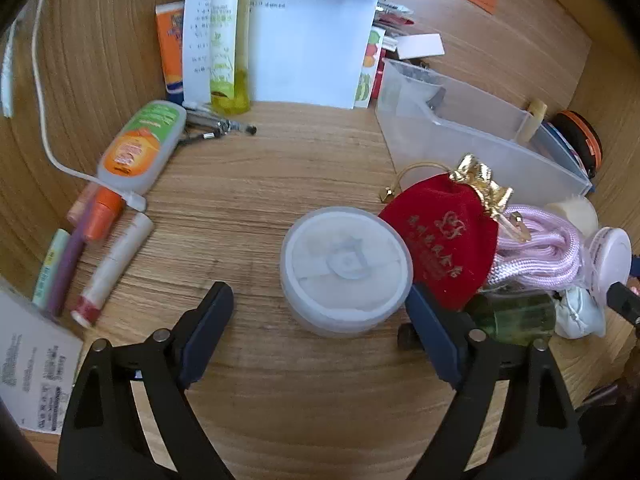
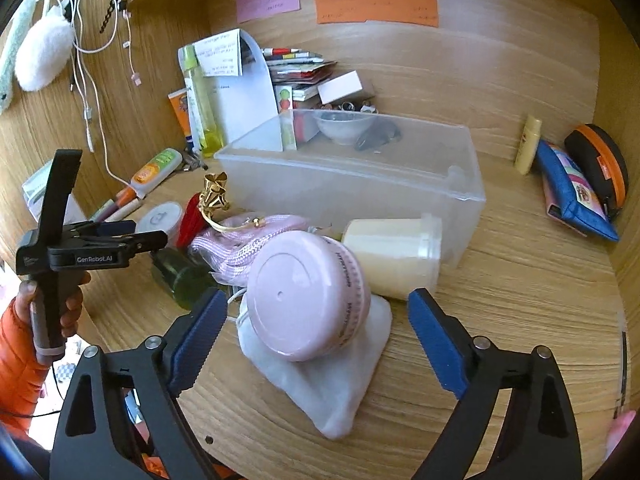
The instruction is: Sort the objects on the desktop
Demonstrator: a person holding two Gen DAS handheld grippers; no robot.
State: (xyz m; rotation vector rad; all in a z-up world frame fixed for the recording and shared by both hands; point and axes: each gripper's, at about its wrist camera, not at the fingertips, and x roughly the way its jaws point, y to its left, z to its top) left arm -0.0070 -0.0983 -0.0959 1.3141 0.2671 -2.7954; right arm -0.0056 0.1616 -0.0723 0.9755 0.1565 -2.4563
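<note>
Nearest the right tongs (image 2: 314,326) lies a pink round case (image 2: 304,294), tilted on a white cloth pouch (image 2: 340,372); the jaws stand wide apart on either side of it, clamped on nothing, which looks like lining up for a grab. Left tongs (image 1: 320,320) are likewise spread, empty, around a frosted round tub (image 1: 346,270) standing on the tabletop (image 1: 280,168). Just beside the tub sit a red velvet bag (image 1: 440,240) and pink cord (image 1: 540,248). Behind stands a clear plastic bin (image 2: 360,176), probably where the loose things should go.
</note>
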